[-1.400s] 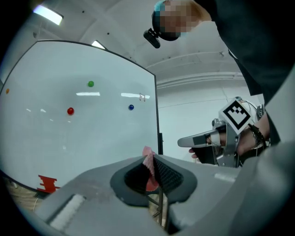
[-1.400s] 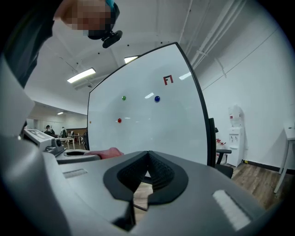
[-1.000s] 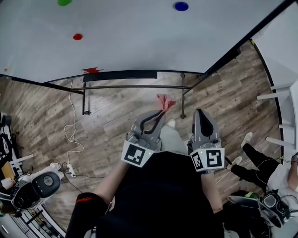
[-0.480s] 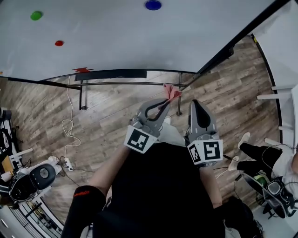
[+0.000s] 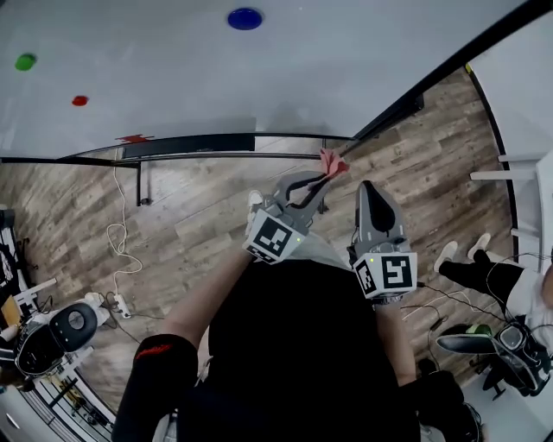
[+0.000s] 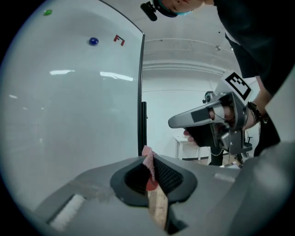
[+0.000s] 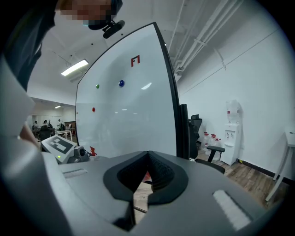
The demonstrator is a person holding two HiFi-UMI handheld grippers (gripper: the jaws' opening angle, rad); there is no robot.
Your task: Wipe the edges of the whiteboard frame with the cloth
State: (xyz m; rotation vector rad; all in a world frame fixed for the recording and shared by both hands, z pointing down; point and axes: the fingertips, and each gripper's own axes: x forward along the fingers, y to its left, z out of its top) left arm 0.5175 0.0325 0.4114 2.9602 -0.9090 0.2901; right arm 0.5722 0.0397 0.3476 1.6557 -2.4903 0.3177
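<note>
The whiteboard fills the top of the head view; its black frame runs along the bottom and up the right side. My left gripper is shut on a pink cloth, which hangs just below the board's lower right corner. In the left gripper view the cloth is pinched between the jaws, with the frame's vertical edge straight ahead. My right gripper is shut and holds nothing, close beside the left one. The right gripper view faces the board and its frame.
Blue, green and red magnets sit on the board, above a black tray. A white cable lies on the wood floor. A seated person is at the right. An office chair stands behind the board.
My left gripper has carried the cloth up and to the right, closer to the board's lower right corner. The right gripper stayed beside it. The head view has panned right.
</note>
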